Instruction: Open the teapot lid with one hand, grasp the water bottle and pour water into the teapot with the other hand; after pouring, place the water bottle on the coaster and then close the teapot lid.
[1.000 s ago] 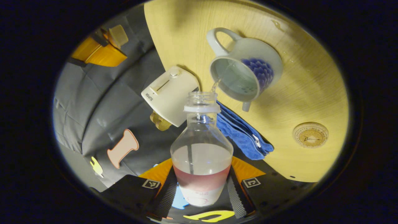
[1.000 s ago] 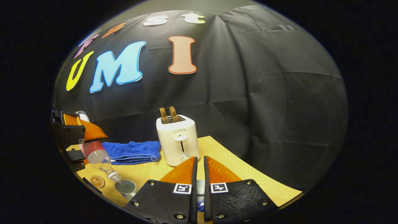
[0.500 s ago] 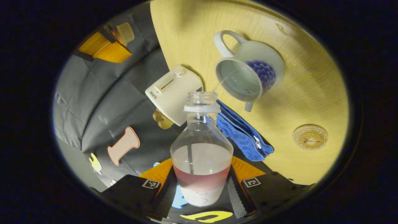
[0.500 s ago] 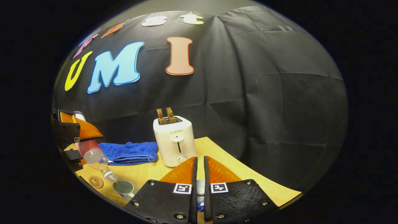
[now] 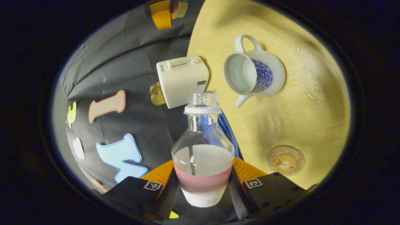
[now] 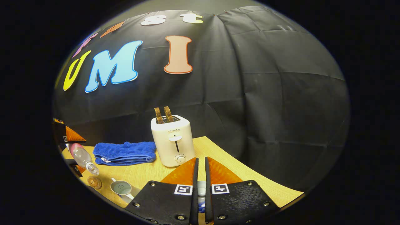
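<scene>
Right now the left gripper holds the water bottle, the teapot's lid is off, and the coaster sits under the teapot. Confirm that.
Not quite. In the left gripper view the coaster lies bare on the table, apart from the teapot. The left gripper does hold the water bottle, and the teapot is open.

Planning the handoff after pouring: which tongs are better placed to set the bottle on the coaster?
Left: its tongs already grip the water bottle, with the coaster close by. The right tongs hold the lid.

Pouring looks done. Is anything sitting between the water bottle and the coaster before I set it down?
Nothing visible. The coaster lies bare on the table, with the teapot and toaster farther off. The water bottle sits in the left gripper jaws.
</scene>
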